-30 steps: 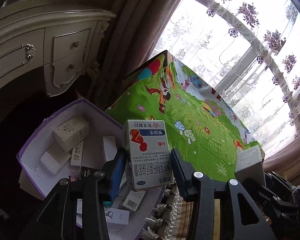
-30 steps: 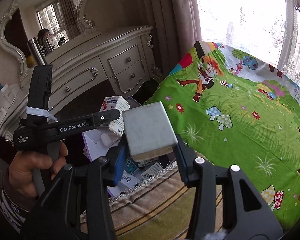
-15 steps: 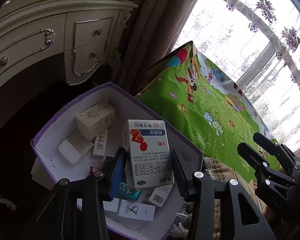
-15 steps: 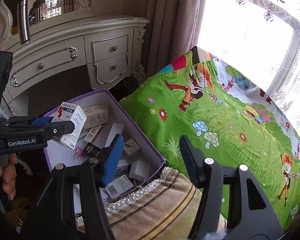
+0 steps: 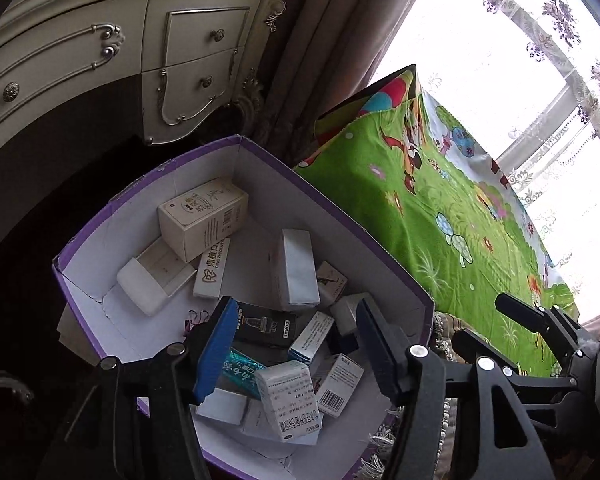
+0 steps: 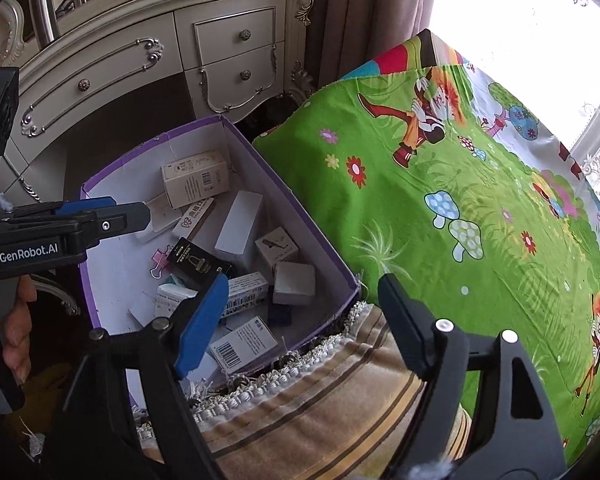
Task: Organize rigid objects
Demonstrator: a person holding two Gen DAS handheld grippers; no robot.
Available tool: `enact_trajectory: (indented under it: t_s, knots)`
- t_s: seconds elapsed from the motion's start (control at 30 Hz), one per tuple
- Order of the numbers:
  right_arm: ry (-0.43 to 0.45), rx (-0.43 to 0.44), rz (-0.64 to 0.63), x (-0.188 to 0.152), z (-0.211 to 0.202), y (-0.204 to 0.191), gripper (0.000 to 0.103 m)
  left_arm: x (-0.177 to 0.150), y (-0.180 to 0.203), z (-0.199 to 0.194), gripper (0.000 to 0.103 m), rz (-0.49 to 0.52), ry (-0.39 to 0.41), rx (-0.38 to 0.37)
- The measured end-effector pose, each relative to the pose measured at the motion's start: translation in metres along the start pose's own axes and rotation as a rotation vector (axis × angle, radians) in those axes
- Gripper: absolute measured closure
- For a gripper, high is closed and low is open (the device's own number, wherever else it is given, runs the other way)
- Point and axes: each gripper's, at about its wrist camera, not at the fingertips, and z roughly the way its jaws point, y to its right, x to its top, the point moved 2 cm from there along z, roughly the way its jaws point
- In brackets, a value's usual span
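Purple-rimmed box (image 5: 340, 216) hides its near contents behind the left tool (image 5: 296, 312).

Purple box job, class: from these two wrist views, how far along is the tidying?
Done: the purple box already holds many small cartons, including the white medicine carton and the grey box. In hand: nothing; the left gripper and right gripper have just opened, fingers empty. Left: the green cloth shows no loose cartons.

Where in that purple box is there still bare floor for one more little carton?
The purple box has bare white floor along its left wall, between the rounded white case and the pink binder clips, and some in the far corner behind the beige carton. The near half, around the black carton, is piled up.
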Motion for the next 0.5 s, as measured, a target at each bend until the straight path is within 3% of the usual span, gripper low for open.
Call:
enact_trajectory:
  t_s: [0.5]
  knots:
    - [0.022, -0.002, 0.053, -0.007, -0.016, 0.011, 0.021, -0.003, 0.03, -0.002, 0.034, 0.057, 0.011, 0.001]
